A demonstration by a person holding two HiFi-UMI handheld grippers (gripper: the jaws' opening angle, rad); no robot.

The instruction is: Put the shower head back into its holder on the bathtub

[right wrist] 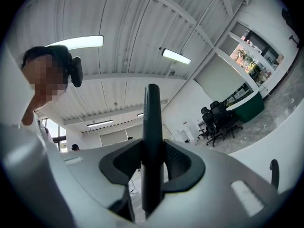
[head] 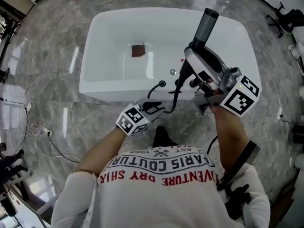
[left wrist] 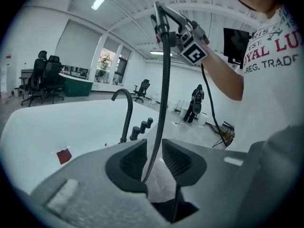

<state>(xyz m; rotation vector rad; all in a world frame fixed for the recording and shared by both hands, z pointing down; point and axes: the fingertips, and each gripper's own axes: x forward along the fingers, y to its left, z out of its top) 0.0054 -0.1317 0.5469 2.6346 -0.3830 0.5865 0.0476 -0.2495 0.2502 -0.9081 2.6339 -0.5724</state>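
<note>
Over the white bathtub [head: 95, 87], the right gripper [head: 194, 51] holds the black shower head [head: 207, 25] aloft, jaws clamped on its handle, clear above the tub's near rim. The left gripper [head: 159, 108] sits low by that rim, jaws apart, with the black hose [head: 176, 91] running between them, unpinched.

White shirt [head: 161, 175], head view, print upside down: black "ARIS COUTUR", red "VENTURE DRY SHIR". Left gripper view, same shirt: "EST.", "OYAL LU", "REG. TRADE".
</note>
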